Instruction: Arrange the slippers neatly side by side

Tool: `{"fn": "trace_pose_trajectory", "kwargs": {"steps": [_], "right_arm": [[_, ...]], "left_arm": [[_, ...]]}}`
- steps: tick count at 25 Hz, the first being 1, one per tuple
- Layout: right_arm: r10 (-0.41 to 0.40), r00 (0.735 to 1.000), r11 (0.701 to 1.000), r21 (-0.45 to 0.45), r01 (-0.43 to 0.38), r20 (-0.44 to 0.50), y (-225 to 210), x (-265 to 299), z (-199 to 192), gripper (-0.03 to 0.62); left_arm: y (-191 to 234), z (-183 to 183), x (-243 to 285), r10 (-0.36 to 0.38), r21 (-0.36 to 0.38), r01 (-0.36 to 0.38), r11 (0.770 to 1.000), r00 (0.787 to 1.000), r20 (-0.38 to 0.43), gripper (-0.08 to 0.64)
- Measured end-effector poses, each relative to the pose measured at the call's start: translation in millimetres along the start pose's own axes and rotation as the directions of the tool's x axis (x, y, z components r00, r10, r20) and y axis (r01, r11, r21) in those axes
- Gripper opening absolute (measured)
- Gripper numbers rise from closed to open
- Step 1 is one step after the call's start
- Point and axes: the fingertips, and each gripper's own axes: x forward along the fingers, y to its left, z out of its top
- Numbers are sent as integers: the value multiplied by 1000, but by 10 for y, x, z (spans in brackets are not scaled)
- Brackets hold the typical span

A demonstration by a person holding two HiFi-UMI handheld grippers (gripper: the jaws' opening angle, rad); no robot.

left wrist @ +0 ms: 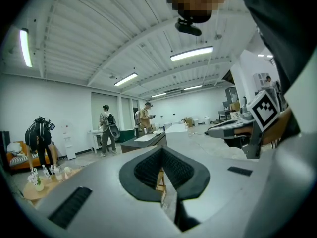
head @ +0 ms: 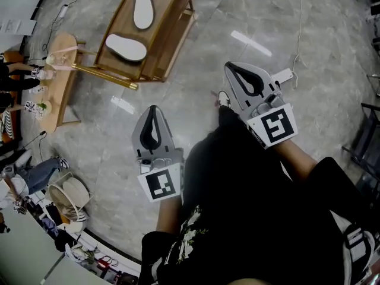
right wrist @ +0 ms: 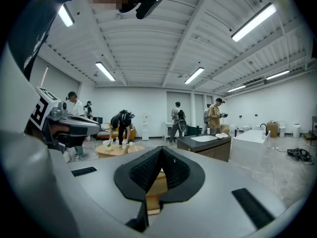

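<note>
Presently both tongs are fully closed with nothing between them; the left tongs [head: 154,113] and the right tongs [head: 233,70] are held level above the grey stone floor [head: 196,46], well apart from the work. Two white slippers lie on the top board of a wooden rack [head: 114,35] ahead and to the left. The far slipper [head: 142,9] and the near slipper [head: 126,47] are close together but angled differently and do not touch.
</note>
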Motion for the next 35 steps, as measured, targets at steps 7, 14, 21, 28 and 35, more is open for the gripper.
{"fn": "trace_pose_trajectory", "kwargs": {"steps": [7,14,21,28,35], "right_arm": [[90,996,995,-30,-90,-3,-188,372,3,-2],[78,997,997,-10,-78,-5,-551,512,-72,-3],[63,998,998,4,-63,-12,-703,487,-109,-2],[36,999,999,34,-36,-7,-817,457,-182,-2],[56,998,998,35,-56,-6,-816,459,-176,-3]], "left_arm": [[35,44,365,78,-11,-78,997,997,-4,2],[-74,176,651,82,-30,-81,996,996,40,2],[-200,267,808,35,25,-36,999,998,44,2],[-292,223,904,8,24,-9,1000,1000,27,2],[-271,265,851,34,32,-35,999,999,19,0]]}}
